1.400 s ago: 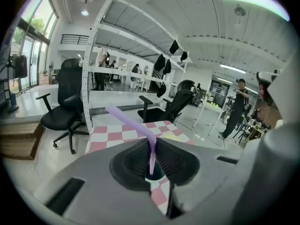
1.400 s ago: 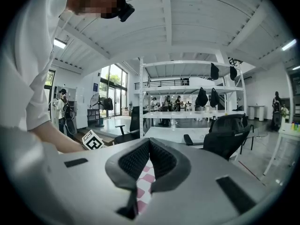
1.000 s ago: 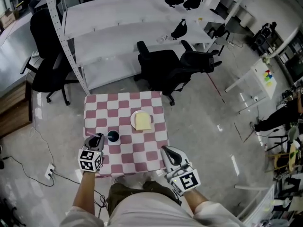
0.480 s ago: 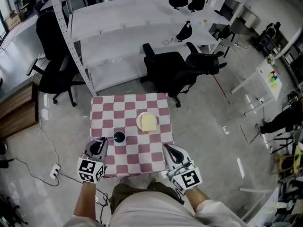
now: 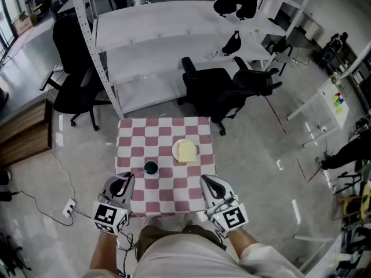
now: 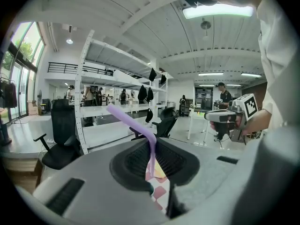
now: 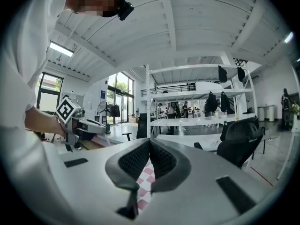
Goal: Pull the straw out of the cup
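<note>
text, numbers: none readable | signs: square coded markers on left claw cube [image 5: 110, 215] and right claw cube [image 5: 232, 218]

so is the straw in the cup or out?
Out: the left gripper clamps the purple straw, lower end hanging free, cup standing apart.

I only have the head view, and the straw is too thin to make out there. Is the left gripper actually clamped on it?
Observer: Yes. The left gripper view shows the left gripper with its pads closed on the purple straw, just below its bend.
Operator: Is its lower end clear of the cup?
Observer: It looks clear. In that same view the straw's lower end hangs free between the pads, with only the checkered cloth behind it and no cup around it.
</note>
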`<state>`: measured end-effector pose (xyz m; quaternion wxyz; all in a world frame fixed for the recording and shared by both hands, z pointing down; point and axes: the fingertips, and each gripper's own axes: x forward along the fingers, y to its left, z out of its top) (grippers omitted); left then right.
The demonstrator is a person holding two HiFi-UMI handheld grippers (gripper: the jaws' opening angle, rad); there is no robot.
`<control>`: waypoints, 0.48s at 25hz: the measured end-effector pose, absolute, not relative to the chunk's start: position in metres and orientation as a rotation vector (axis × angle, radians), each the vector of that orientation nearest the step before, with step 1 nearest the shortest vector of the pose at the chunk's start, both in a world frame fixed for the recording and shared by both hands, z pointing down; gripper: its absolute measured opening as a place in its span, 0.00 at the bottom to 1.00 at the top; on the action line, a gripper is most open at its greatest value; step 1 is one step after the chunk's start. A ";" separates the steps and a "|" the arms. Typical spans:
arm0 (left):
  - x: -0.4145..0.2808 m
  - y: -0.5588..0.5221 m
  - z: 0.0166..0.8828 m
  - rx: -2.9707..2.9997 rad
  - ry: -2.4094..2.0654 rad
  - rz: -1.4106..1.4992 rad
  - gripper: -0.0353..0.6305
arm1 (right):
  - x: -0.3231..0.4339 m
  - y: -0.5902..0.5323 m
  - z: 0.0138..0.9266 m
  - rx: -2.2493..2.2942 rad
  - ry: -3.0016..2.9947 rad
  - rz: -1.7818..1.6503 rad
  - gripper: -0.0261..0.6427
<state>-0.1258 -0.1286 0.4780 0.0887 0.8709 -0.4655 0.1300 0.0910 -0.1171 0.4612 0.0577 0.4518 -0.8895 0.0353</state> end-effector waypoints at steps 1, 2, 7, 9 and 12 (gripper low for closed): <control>-0.126 -0.127 0.473 2.599 -1.389 0.383 0.10 | 0.090 -0.118 0.460 1.366 -2.699 0.105 0.05; -0.127 -0.126 0.469 2.606 -1.393 0.379 0.10 | 0.089 -0.118 0.459 1.361 -2.703 0.102 0.05; -0.126 -0.120 0.452 2.629 -1.412 0.355 0.10 | 0.085 -0.119 0.458 1.348 -2.720 0.092 0.05; -0.124 -0.118 0.443 2.644 -1.416 0.341 0.10 | 0.085 -0.119 0.457 1.346 -2.723 0.088 0.05; -0.122 -0.116 0.430 2.667 -1.425 0.328 0.10 | 0.087 -0.120 0.456 1.348 -2.724 0.083 0.05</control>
